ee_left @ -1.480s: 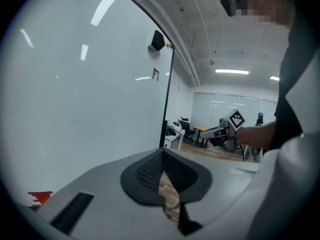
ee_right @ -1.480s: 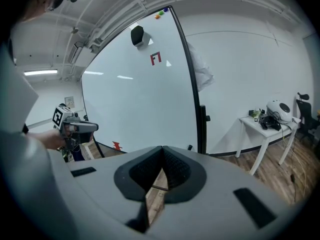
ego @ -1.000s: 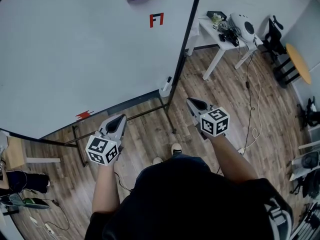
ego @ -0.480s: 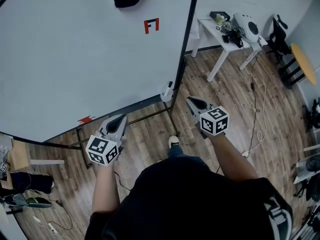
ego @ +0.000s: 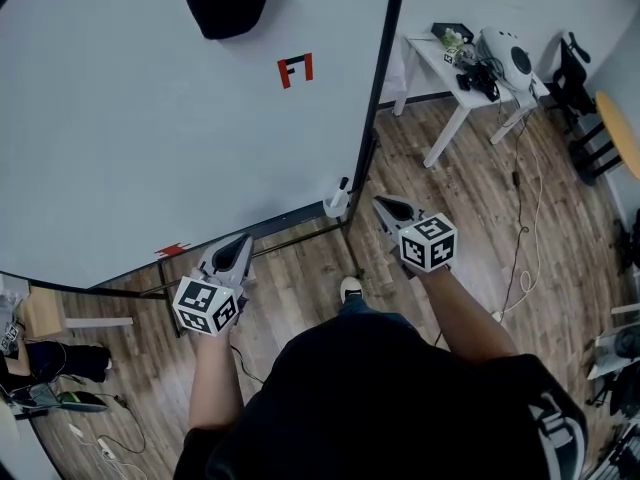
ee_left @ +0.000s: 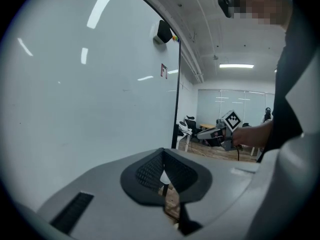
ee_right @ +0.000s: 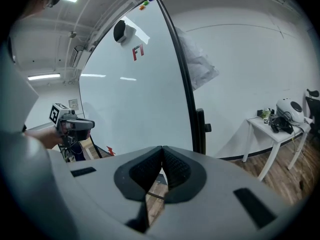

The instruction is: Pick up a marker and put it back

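white cup (ego: pixel 335 206) with a dark marker (ego: pixel 343 183) sits at the whiteboard's (ego: pixel 150 118) lower right corner, while left gripper (ego: pixel 241 241) and right gripper (ego: pixel 380 203) both hang closed on nothing.

A whiteboard (ego: pixel 150 118) stands on wood floor (ego: pixel 450 198) near a white table (ego: pixel 427 51).

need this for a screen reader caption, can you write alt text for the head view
Seen from above, a person stands facing a whiteboard, holding out a left gripper and a right gripper, both shut and empty. A marker stands in a white cup at the board's lower right corner, touched by neither gripper.
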Available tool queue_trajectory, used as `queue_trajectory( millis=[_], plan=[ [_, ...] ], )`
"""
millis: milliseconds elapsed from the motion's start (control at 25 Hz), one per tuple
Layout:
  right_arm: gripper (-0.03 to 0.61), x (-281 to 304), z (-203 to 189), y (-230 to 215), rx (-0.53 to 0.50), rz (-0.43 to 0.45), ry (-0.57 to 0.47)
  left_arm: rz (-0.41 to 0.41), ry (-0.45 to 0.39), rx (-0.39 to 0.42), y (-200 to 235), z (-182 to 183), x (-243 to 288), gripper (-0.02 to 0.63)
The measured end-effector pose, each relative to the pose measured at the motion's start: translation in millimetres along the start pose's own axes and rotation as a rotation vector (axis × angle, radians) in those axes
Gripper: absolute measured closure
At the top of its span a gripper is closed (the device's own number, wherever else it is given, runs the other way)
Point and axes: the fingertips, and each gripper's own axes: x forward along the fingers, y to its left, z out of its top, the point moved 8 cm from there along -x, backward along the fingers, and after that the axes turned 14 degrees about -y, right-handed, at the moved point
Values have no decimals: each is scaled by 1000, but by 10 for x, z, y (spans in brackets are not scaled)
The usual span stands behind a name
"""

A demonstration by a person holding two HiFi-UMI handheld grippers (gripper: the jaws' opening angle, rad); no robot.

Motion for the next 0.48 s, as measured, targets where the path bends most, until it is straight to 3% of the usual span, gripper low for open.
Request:
queue_trajectory(
  millis=[480],
  plan=[
    [581, 470, -170, -384, 29, 32, 64, 28, 9, -25, 230, -85, 344, 603]
  ],
)
